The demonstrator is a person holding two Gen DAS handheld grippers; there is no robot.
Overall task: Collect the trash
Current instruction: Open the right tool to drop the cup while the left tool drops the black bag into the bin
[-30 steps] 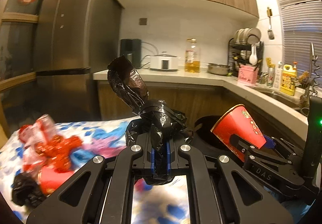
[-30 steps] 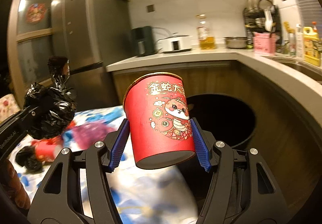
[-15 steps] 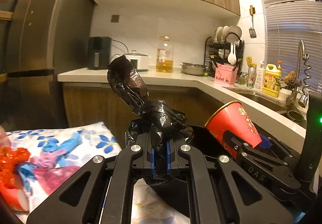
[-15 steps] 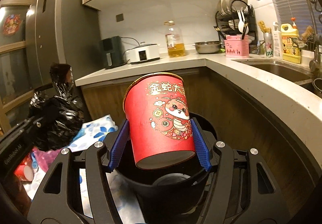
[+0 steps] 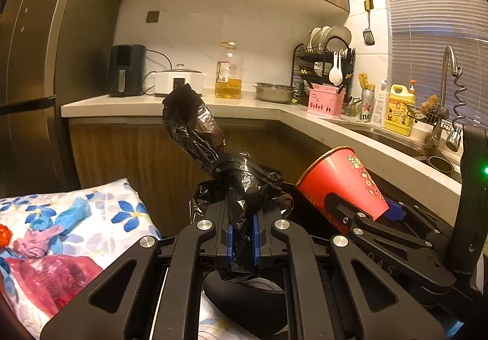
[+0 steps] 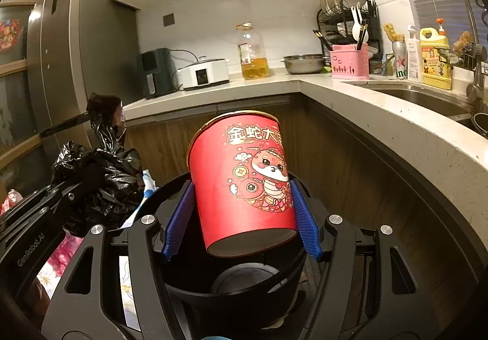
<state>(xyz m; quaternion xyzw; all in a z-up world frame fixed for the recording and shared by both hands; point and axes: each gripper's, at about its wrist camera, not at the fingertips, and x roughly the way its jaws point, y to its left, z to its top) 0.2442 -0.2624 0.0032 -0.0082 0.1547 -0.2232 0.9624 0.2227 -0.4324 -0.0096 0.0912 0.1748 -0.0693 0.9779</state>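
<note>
Hovering over the bin: both grippers hang above the black trash bin (image 6: 231, 288), each with a load.
Right gripper (image 6: 242, 218): blue pads look slightly parted around the red paper cup (image 6: 244, 184), which sits between them, base toward the camera, mouth tilted up and away; whether both pads press it I cannot tell.
Left gripper (image 5: 243, 240): fingers drawn narrow, pinching the crumpled black plastic bag (image 5: 219, 169), whose twisted neck sticks up and leans left.
Key relation: the cup's base lies directly over the bin's open mouth, so it looks as if it only needs letting go; the right gripper seems the better centred of the two.
Bag's position: above the bin's near-left rim (image 5: 244, 297), close beside the floral cloth (image 5: 122, 218).
Only the right view shows: the inside of the bin, with a dark round lid-like shape at the bottom.
Only the left view shows: the pinch on the bag, plus pink and blue scraps (image 5: 45, 248) waiting on the cloth.
</note>
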